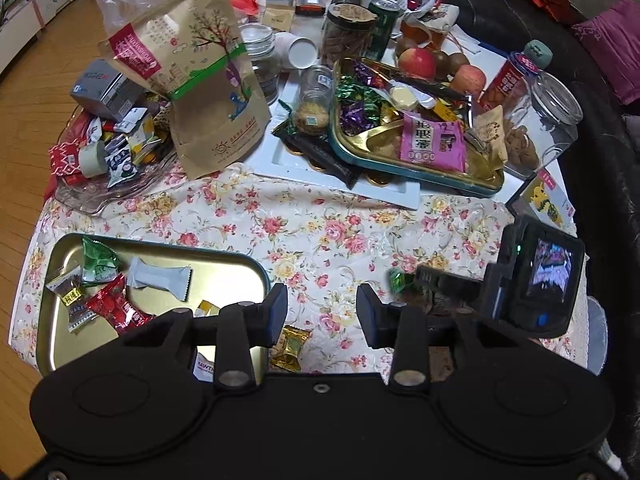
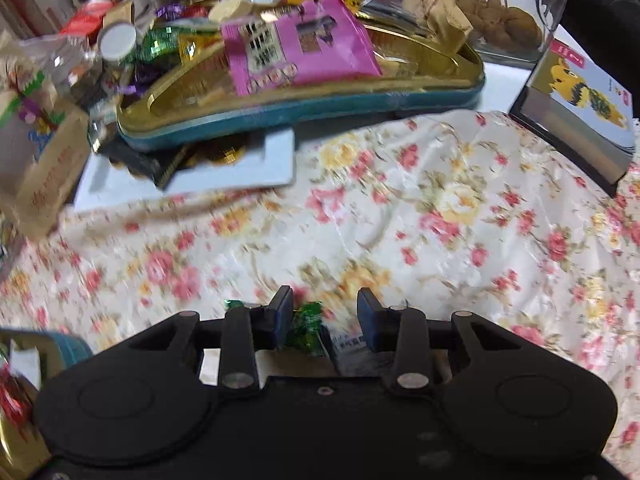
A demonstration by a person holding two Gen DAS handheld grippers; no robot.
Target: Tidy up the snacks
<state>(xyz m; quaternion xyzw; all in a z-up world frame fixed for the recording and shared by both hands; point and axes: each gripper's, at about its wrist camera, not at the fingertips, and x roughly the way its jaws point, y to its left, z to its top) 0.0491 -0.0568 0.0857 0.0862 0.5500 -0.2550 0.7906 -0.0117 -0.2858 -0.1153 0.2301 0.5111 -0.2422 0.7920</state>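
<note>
Hovering with jaws spread, the left hand-held gripper (image 1: 322, 312) flanks the gold tray's (image 1: 262, 276) rim; right hand-held gripper (image 2: 325, 316) spread around a green candy (image 2: 306, 326) on bare floral table (image 2: 400, 220).

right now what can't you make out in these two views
- Green candy, right wrist view: motion blur and the jaws hide whether it is gripped or just lying between them.
- Packet beside it: blurred, its print unreadable.
- Gold tray, left wrist view: the left gripper covers its near edge and the sweets there.
- Jar, right wrist view: its top is cut off by the frame edge.
</note>
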